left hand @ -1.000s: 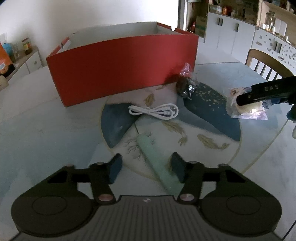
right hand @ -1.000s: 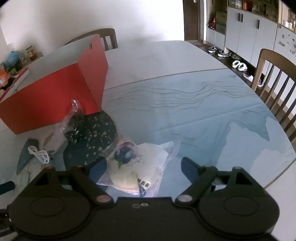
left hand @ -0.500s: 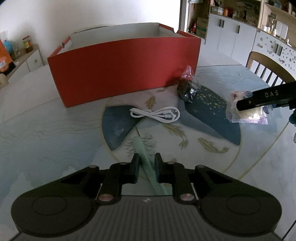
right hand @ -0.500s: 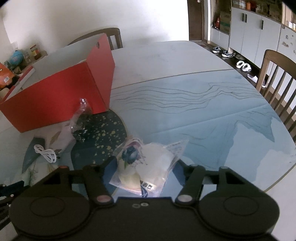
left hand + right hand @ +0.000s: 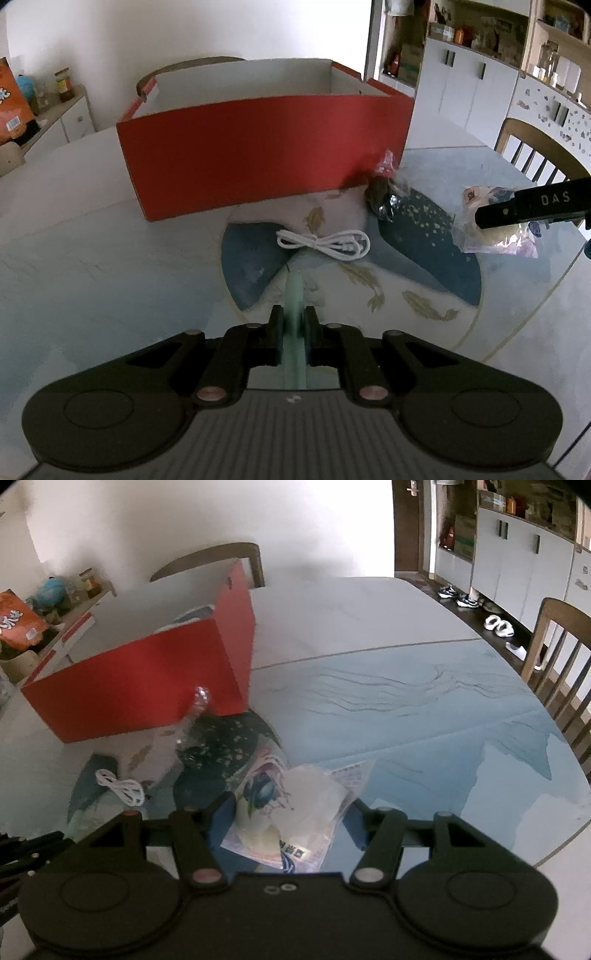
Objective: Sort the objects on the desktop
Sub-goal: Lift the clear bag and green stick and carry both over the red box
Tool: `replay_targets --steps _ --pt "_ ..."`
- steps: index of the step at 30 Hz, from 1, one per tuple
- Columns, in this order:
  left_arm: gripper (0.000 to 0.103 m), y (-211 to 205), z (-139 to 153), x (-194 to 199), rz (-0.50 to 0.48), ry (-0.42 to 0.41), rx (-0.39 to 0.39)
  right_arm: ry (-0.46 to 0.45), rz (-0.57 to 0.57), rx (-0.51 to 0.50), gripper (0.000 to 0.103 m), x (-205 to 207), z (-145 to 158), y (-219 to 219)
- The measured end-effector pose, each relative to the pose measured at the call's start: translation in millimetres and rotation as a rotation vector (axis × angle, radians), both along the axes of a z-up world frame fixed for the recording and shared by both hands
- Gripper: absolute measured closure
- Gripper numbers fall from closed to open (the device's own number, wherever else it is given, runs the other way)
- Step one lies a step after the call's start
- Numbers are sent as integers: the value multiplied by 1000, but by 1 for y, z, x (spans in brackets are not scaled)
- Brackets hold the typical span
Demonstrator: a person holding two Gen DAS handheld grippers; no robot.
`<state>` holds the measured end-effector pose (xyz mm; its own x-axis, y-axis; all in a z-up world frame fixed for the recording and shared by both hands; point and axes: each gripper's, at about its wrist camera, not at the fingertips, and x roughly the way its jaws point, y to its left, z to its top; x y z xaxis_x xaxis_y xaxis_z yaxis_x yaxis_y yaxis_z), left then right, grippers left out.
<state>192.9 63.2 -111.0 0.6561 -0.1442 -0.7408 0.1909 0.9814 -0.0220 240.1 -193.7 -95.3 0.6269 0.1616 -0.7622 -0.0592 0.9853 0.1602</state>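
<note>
The left gripper (image 5: 294,332) has just clamped its jaws on the pale green stick (image 5: 294,295), now lying clear of the tabletop (image 5: 92,266) near its front edge. The right gripper (image 5: 286,812) is closing its jaws around the plastic snack packet (image 5: 295,808), pads seemingly pressing. Both items are looking ready for lifting toward the red box (image 5: 258,155) at the tabletop's far edge; the white cable (image 5: 325,242) and dark bag (image 5: 384,192) are waiting.
</note>
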Motion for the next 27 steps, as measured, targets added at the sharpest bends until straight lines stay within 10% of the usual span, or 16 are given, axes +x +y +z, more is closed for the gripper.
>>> replay_targets --steps 27 --pt "93 8 76 12 41 -140 -11 -105 82 -9 42 5 66 30"
